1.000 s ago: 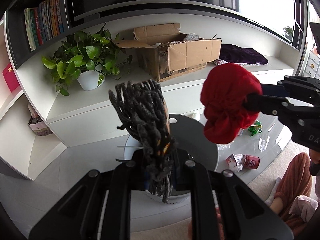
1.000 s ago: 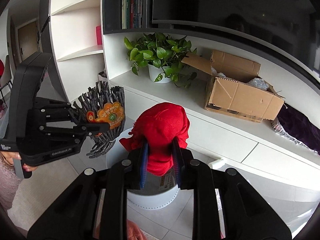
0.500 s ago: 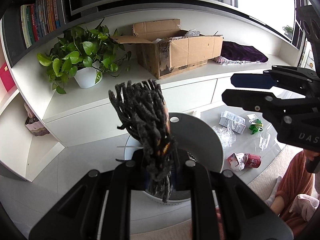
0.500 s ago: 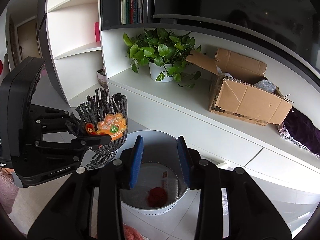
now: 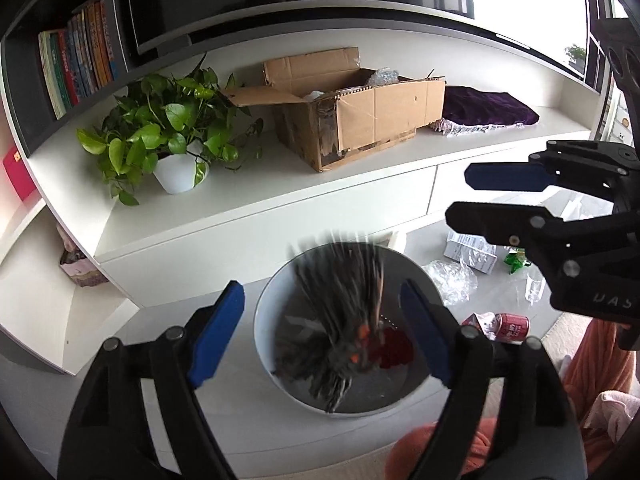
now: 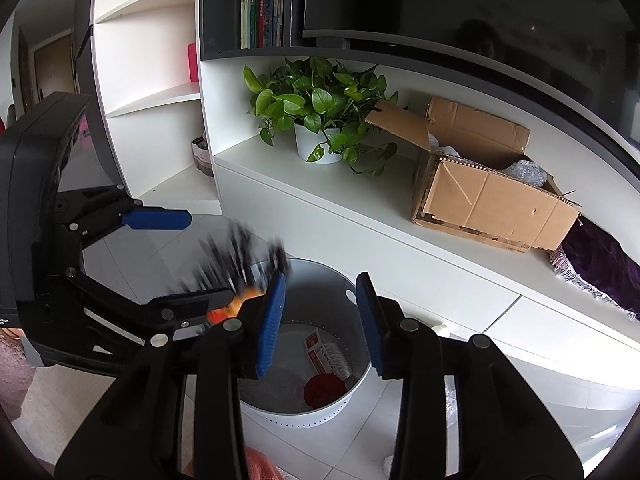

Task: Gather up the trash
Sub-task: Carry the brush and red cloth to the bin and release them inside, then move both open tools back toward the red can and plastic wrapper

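A dark bristly bundle with an orange label (image 5: 340,320) is blurred as it drops into the white round bin (image 5: 264,344). My left gripper (image 5: 318,292) hangs above the bin, its jaws opening wide on both sides of the bundle and no longer pressing it. The right wrist view shows the same bundle (image 6: 232,264) leaving the left gripper (image 6: 208,256). My right gripper (image 6: 320,280) stands open and empty over the bin (image 6: 320,424). In the left wrist view the right gripper (image 5: 460,196) is at the right. A red cloth (image 6: 324,388) and a small carton (image 6: 328,356) lie in the bin.
Litter lies on the floor right of the bin: a red can (image 5: 514,326), clear plastic (image 5: 452,280), a white carton (image 5: 472,252), a green wrapper (image 5: 516,258). Behind, a white cabinet holds a potted plant (image 5: 176,140) and a cardboard box (image 5: 360,112). A person's orange trouser leg (image 5: 600,360) is bottom right.
The right gripper opened and the red cloth fell into the bin. Then the left gripper opened, and the dark bundle it held upright is now falling into the bin.
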{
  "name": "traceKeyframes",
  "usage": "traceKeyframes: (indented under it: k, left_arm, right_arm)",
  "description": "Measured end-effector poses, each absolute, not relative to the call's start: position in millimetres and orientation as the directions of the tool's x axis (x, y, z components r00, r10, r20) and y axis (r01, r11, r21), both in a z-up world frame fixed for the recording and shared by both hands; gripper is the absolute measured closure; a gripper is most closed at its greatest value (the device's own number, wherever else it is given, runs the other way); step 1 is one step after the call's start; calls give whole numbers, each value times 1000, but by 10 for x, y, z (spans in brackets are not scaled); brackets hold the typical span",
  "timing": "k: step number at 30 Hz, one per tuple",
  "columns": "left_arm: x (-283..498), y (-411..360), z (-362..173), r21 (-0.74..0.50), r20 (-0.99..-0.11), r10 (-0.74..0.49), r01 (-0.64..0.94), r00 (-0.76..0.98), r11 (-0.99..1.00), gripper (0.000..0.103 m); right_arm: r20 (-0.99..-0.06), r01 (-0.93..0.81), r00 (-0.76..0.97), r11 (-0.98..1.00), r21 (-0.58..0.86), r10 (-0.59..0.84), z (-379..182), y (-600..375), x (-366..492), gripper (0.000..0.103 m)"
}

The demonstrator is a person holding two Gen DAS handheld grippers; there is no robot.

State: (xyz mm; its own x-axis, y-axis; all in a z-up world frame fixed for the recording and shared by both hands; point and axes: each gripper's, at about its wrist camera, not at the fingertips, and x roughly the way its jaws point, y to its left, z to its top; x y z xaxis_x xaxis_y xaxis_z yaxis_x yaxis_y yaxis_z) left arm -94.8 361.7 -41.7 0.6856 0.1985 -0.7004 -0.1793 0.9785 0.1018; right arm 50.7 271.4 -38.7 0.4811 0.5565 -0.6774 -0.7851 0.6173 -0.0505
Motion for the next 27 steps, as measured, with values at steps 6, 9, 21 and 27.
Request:
traceKeyframes:
  k: [6, 9, 21, 27]
  left_arm:
    - [-952, 3535, -298, 133, -689, 220, -179, 691, 975, 23]
    - [-961, 3433, -237, 143, -680, 220, -169, 699, 975, 23]
    - [-893, 2606, -244, 130, -656, 164, -104, 736, 986, 23]
    - [-740, 2092, -528, 113, -681, 110, -44, 724, 993, 23]
  right_arm:
    - [-674, -777, 490, 628, -50, 553, -351, 2596, 496, 67]
    - [-669, -768, 499, 639, -46, 550, -318, 2469, 490, 64]
    - [-675, -666, 581, 742, -74, 454, -275, 1386, 434, 39]
    - [-694, -586, 610, 807, -70, 383, -444, 689, 456, 39]
